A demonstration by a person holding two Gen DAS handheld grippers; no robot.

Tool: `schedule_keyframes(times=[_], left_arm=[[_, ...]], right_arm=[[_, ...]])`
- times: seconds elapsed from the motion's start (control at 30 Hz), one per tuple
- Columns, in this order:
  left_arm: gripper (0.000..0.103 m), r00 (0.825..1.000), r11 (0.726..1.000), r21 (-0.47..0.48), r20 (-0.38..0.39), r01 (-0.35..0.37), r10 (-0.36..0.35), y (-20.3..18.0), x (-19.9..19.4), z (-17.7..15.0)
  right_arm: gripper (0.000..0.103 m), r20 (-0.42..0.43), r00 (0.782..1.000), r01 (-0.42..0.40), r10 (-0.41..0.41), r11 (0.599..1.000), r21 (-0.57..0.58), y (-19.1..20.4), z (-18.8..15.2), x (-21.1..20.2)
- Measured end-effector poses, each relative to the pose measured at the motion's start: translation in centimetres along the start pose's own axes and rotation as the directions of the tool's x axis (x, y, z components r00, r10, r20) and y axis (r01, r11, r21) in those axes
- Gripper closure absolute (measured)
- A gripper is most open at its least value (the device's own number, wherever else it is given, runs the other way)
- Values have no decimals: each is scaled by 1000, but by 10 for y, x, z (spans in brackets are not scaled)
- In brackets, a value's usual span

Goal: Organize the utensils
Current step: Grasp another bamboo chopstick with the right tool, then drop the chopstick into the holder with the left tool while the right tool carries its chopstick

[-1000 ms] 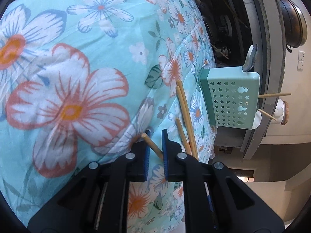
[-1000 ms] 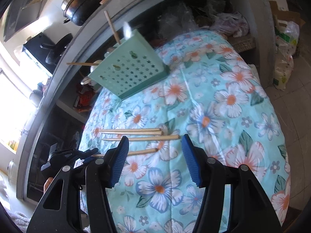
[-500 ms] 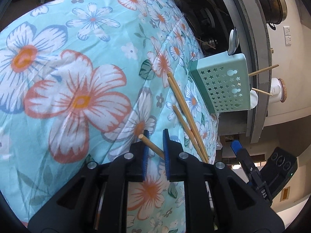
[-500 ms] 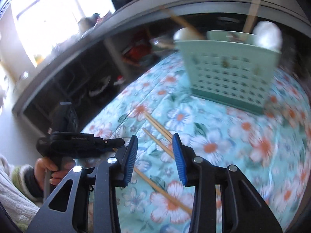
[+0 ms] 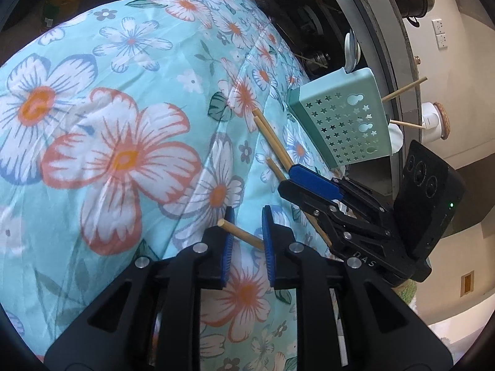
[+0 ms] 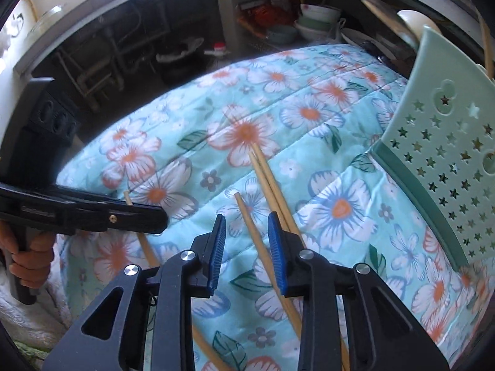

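The left gripper's (image 5: 246, 230) blue fingers (image 5: 228, 249) stand a little apart with one chopstick (image 5: 239, 234) crossing the gap; whether they pinch it, I cannot tell. The right gripper (image 6: 246, 238) is part open, straddling a second chopstick (image 6: 251, 227) lying on the floral cloth (image 5: 108, 142), its near end hidden under the fingers. A pair of chopsticks (image 6: 268, 182) lies just beside, running under the right finger. Further off, the green holder (image 6: 445, 167) stands near the cloth's far edge, cut off by the frame, with utensil handles poking from its top.
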State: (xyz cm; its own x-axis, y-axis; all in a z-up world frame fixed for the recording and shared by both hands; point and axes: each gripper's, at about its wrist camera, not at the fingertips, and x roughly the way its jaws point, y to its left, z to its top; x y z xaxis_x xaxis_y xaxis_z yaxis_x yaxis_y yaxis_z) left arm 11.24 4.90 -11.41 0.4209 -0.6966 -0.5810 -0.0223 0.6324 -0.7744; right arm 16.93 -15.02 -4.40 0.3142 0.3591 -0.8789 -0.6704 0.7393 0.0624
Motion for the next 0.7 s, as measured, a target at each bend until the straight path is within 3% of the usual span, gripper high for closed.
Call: schedule_keyframes(times=[0.27,0.33,0.47,0.63,0.7], left_arm=[[85,1000,999,46,13,-22,21,-6,0,-4],[84,1000,998,49,16,-26,25,-8,0,-4],[84,999,998,55,20,-32,31,-9,-1,-5],[84,999,998,58,25,-39,37,-11,-2,-6],[85,999,997,60,28,-38,37,-11,-3,-7]], right_arm=[[92,-23,999,34,-35,998,-46,3,3,18],[97,-5,999,47,-47,998,-43,2,3,12],[97,92,993,75,-77,997,18,-9,7,-19],[97,271,945,139,-184,974,176,-33,2,-86],[97,339,907,162,-248,951,262,-42,-6,-119]])
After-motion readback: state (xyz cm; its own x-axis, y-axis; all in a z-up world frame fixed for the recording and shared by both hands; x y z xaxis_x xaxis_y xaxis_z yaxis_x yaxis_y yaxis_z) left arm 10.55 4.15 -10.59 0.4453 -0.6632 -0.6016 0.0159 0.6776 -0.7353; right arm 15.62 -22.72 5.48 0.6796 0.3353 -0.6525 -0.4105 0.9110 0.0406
